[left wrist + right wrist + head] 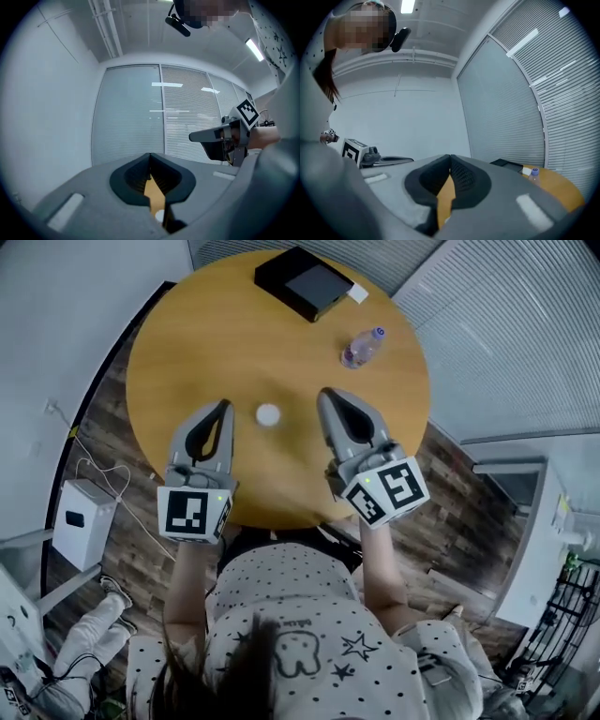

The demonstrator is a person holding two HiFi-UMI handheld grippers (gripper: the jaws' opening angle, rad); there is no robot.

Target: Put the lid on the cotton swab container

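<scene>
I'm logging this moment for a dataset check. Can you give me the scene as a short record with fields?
surface: round wooden table
left gripper: shut, empty, above the table
right gripper: shut, empty, above the table
between the grippers: small white round container on the table, untouched
far side: black box; plastic bottle lying on its side
lid on or off: cannot tell

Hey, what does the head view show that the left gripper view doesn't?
Only the head view: the black box, the water bottle and the floor. Only the left gripper view: the ceiling light and the head camera. Both: the wooden table, the small white round thing on it, and the right gripper.
</scene>
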